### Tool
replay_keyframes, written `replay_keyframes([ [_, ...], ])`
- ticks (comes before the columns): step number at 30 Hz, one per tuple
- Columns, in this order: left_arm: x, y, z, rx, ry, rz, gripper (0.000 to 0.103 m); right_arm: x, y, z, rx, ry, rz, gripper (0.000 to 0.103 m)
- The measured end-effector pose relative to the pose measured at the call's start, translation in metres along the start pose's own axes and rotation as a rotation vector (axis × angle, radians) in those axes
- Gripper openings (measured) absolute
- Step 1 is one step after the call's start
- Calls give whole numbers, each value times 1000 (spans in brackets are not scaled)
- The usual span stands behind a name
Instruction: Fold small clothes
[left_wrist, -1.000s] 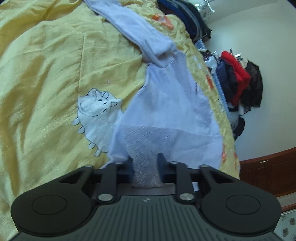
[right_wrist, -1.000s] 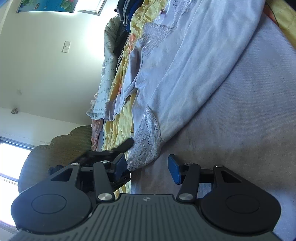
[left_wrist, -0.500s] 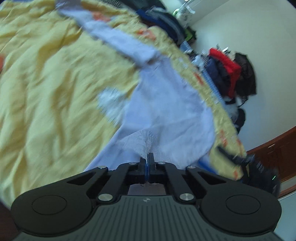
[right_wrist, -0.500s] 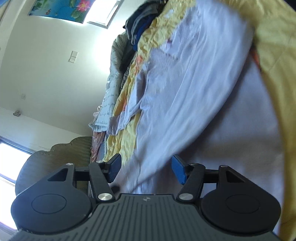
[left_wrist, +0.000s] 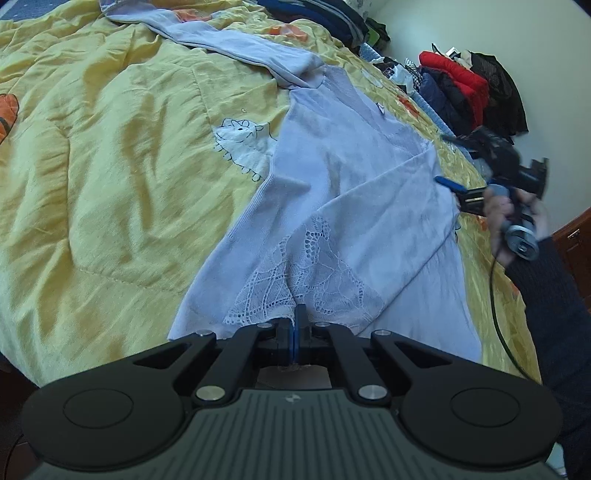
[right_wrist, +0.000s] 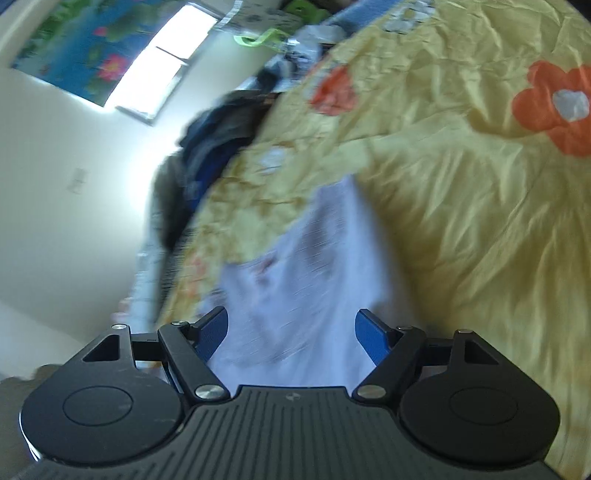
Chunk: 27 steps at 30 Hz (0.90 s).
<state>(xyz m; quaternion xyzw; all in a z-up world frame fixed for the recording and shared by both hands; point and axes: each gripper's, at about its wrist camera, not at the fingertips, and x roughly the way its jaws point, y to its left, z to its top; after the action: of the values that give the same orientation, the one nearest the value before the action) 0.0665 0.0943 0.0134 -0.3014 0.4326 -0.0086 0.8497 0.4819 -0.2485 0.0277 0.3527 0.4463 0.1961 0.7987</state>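
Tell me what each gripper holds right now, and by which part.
The left gripper is shut on the lavender knit top, pinching its white lace cuff. The right gripper is open, holding nothing.

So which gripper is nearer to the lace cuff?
Left. The left gripper is shut on the lace cuff; the right gripper is open beside the sweater's far edge.

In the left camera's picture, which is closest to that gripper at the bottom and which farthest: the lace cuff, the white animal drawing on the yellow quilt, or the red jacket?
From the left gripper:
1. Lace cuff, pinched right at its shut fingertips.
2. White animal drawing, farther up the yellow quilt, left of the lavender top.
3. Red jacket, far upper right by the wall.
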Motion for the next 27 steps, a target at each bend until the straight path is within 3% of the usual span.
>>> replay_keyframes([
  [1, 0, 2, 0, -9, 1, -5, 0, 11, -10, 3, 8, 11, -46, 65],
  [2, 0, 3, 0, -20, 2, -13, 0, 18, -17, 5, 15, 15, -20, 62],
  [6, -2, 3, 0, -13, 5, -19, 1, 23, -23, 5, 36, 22, 1, 62],
  [10, -17, 6, 3, 5, -11, -40, 2, 4, 5, -16, -83, 6, -86, 67],
  [15, -56, -14, 6, 260, -205, 12, 6, -23, 38, -56, -263, 55, 14, 76],
  [17, -55, -34, 9, 375, -254, -17, 21, -25, 44, -66, -302, 70, 3, 77],
  [19, -43, -52, 8, 470, -274, -51, 81, -22, 46, -74, -332, 85, -16, 77],
  [20, -34, -60, 6, 505, -286, -47, 88, -20, 47, -78, -349, 93, -37, 76],
  [23, -3, -75, -1, 592, -234, -3, 88, -13, 48, -93, -426, 96, -121, 75],
  [27, 26, -65, -10, 599, -110, 6, 85, -11, 45, -108, -558, 92, -203, 74],
])
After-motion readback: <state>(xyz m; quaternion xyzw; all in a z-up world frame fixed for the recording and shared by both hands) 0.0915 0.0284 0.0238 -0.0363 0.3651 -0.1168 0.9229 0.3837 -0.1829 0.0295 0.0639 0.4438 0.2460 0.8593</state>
